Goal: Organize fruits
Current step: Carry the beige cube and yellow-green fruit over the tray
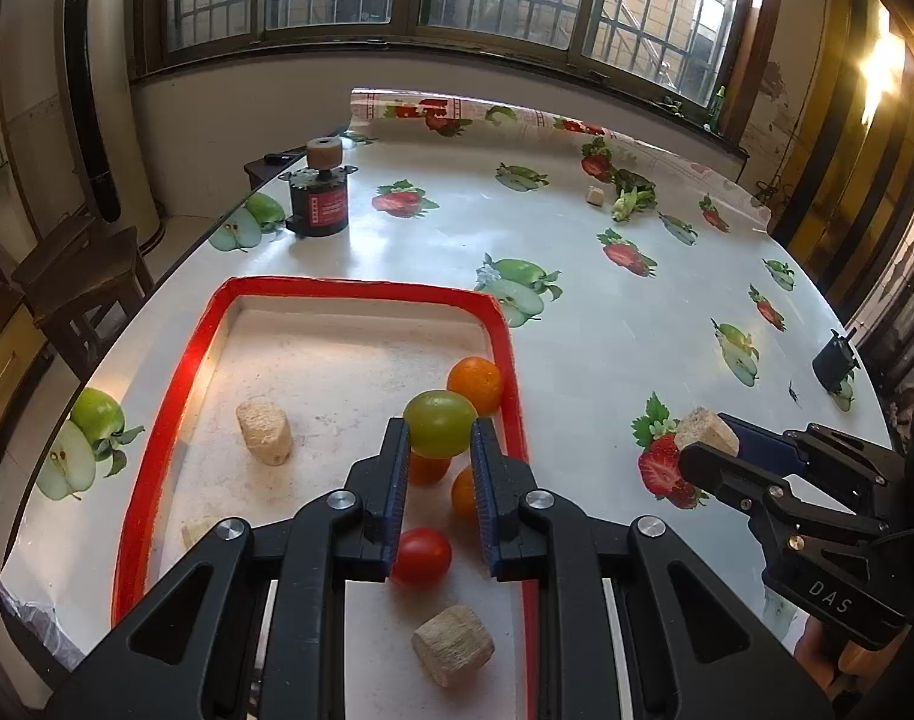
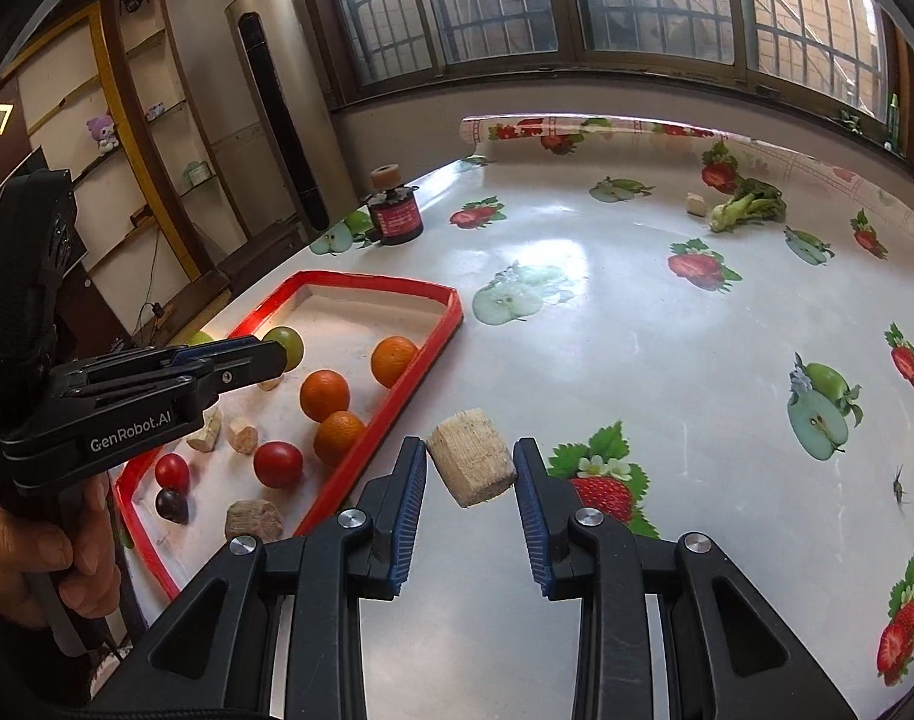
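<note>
At nine o'clock on the table (image 1: 397, 240), the red-rimmed tray (image 1: 361, 288) holds oranges, red tomatoes and pale corn-cob chunks. Your left gripper (image 1: 440, 429) is clamped on a green tomato (image 1: 440, 431), held above the tray's right side, over an orange (image 1: 475, 383) at its one o'clock. Lower it to a bare patch before you let go (round fruit rolls).

Moving right, your right gripper (image 2: 470, 468) has its jaws apart, with a corn-cob chunk (image 2: 470, 463) between them; whether the pads touch it you cannot tell. It sits just outside the tray's right rim. Centre the chunk, close on its flat sides, then lift straight up.
</note>
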Available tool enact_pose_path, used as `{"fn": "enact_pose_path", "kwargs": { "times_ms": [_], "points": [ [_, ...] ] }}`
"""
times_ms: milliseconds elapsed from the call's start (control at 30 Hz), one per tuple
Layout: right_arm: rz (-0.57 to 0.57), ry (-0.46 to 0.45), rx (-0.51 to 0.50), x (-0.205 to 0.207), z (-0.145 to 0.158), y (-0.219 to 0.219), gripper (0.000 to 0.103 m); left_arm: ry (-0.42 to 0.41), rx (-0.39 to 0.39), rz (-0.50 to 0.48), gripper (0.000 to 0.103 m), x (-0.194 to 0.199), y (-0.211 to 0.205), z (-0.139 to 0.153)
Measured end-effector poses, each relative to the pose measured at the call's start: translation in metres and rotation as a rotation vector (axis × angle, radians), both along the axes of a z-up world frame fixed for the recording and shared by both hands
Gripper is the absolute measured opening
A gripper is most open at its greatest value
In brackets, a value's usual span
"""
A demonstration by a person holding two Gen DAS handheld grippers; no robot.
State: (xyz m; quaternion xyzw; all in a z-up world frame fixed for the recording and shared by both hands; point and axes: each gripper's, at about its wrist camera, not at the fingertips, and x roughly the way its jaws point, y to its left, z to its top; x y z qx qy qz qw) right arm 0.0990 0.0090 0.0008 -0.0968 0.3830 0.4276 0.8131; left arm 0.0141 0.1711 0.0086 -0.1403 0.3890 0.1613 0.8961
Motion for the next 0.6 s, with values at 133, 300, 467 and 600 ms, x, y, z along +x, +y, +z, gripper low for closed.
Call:
{"fn": "enact_pose_path", "kwargs": {
  "times_ms": [133, 300, 467, 600],
  "points": [
    [0.027, -0.005, 0.004, -0.006, 0.004, 0.019, 0.031, -0.009, -0.002, 0.028, 0.018, -0.012, 0.012, 0.001],
    [0.053, -0.012, 0.004, -0.010, 0.007, 0.039, 0.031, -0.011, 0.006, 0.060, 0.018, -0.022, 0.026, 0.002],
    [0.068, -0.009, 0.002, -0.011, 0.007, 0.053, 0.031, -0.015, 0.000, 0.082, 0.018, -0.030, 0.039, 0.000],
    [0.080, -0.009, -0.003, -0.011, 0.006, 0.062, 0.031, -0.016, -0.004, 0.099, 0.018, -0.034, 0.050, -0.001]
  ]
}}
